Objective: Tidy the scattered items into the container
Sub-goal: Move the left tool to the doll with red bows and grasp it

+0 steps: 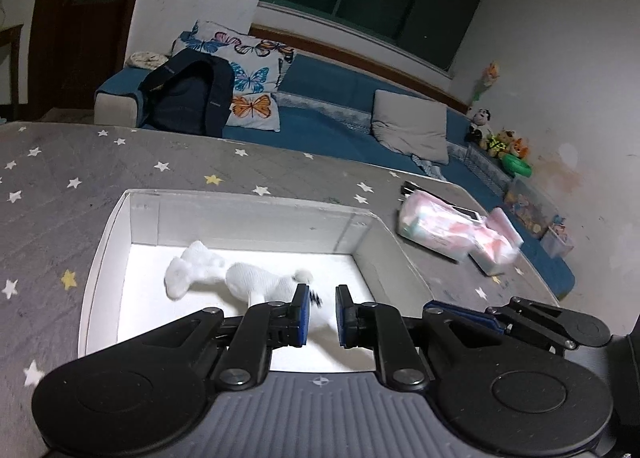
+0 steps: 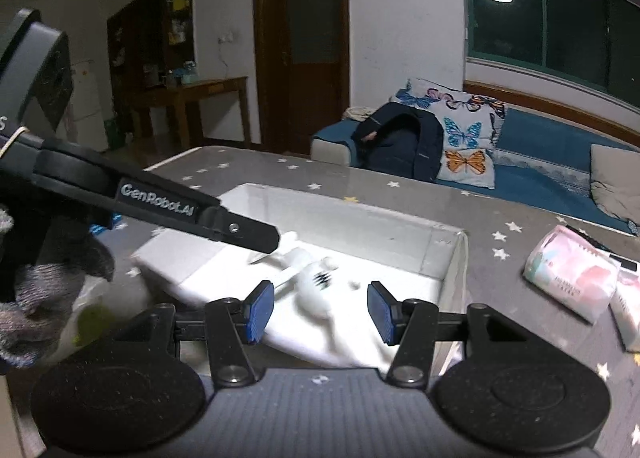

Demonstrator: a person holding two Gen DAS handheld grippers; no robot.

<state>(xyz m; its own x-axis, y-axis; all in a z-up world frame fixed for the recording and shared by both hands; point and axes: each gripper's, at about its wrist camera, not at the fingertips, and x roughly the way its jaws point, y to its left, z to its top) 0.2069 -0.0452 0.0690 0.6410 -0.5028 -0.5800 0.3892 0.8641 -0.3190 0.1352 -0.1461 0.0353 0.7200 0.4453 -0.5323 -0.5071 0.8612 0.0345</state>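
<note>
Your left gripper (image 1: 322, 312) and right gripper (image 2: 321, 308) both hang released over the white container (image 1: 102, 254), pads apart, gripping nothing. The white soft items (image 1: 224, 278) lie inside on its floor. Two pink packets (image 1: 452, 228) remain on the star-patterned tabletop (image 1: 52, 194), just beside the container.
</note>
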